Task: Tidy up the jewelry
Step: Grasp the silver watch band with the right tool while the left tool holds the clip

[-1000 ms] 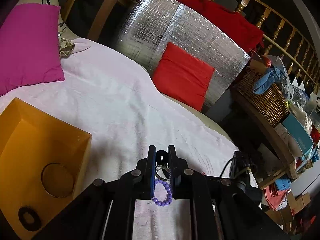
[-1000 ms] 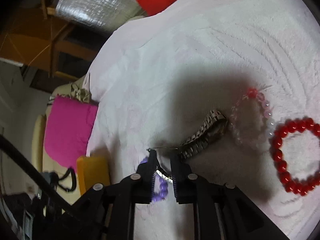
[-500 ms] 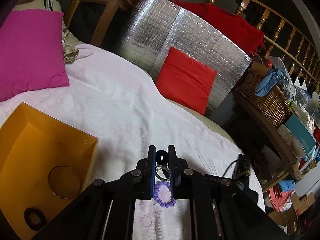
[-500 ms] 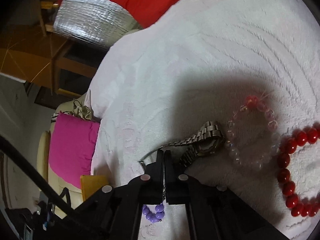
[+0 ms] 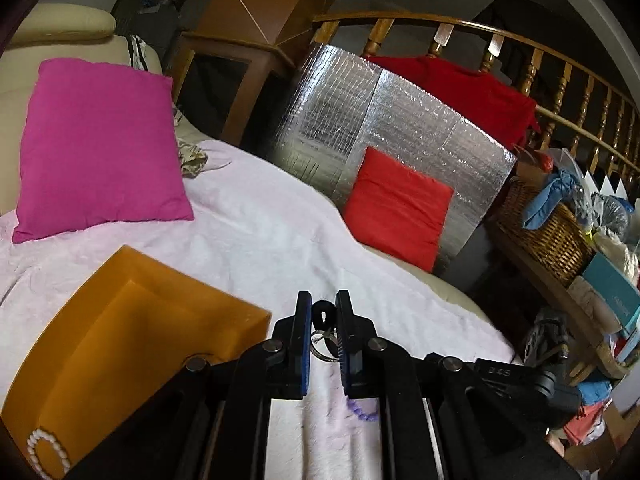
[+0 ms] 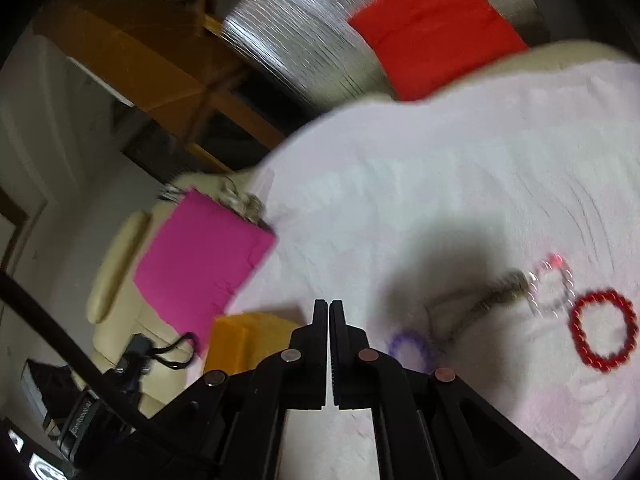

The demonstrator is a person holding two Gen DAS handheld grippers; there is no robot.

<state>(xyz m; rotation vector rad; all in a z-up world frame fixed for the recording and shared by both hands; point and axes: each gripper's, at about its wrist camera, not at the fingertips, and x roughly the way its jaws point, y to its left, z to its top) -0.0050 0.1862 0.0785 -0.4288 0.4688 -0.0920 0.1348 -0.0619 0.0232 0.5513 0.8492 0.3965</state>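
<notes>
The left gripper point(image 5: 323, 322) pinches a metal ring point(image 5: 322, 340); the orange box point(image 5: 132, 332) lies just left of its fingers. The right gripper point(image 6: 329, 312) appears closed, seemingly empty.

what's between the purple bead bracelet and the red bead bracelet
In the right wrist view, the silver metal watch and clear bead bracelet lie between purple bead bracelet and red bead bracelet.

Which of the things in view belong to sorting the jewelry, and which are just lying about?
Job:
orange box
pearl bracelet in the box
silver ring between the left fingers
purple bracelet
watch
clear bracelet
red bracelet

Lying about:
pink pillow
red cushion
foil panel
basket
</notes>
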